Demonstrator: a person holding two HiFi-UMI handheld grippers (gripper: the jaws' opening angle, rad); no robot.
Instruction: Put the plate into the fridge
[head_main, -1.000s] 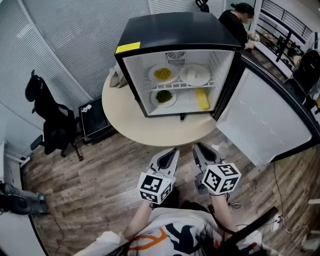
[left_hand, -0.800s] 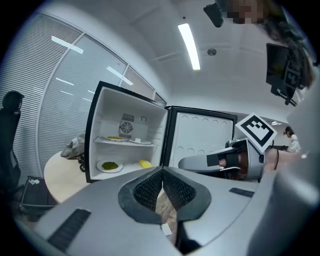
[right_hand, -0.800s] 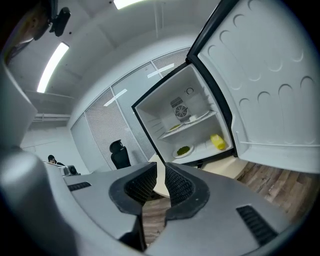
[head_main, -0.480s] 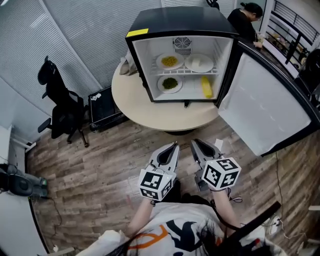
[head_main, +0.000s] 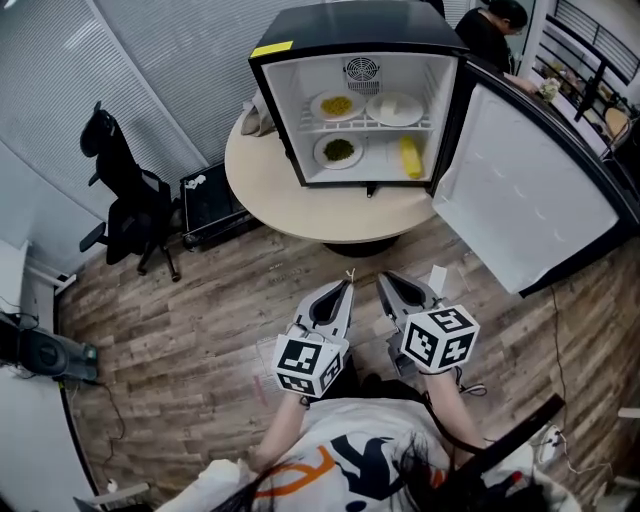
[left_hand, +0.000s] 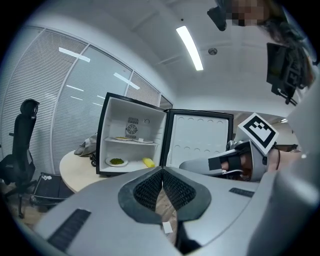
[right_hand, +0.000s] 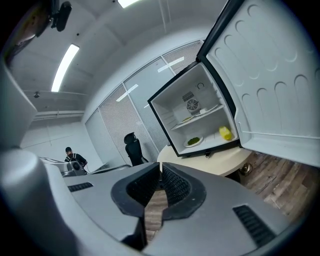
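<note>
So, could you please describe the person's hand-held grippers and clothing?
The left hand-held gripper and right hand-held gripper are pale grey tapering shells with black ribbed pads. Each carries a white cube with black square markers. The right one's jaws have just closed on nothing. The person wears a white shirt printed in orange and dark blue.

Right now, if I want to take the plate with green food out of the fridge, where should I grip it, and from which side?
Grip the near rim of the plate with green food, coming in level through the open front of the fridge. It lies flat under the wire shelf, which probably blocks a reach from above.
</note>
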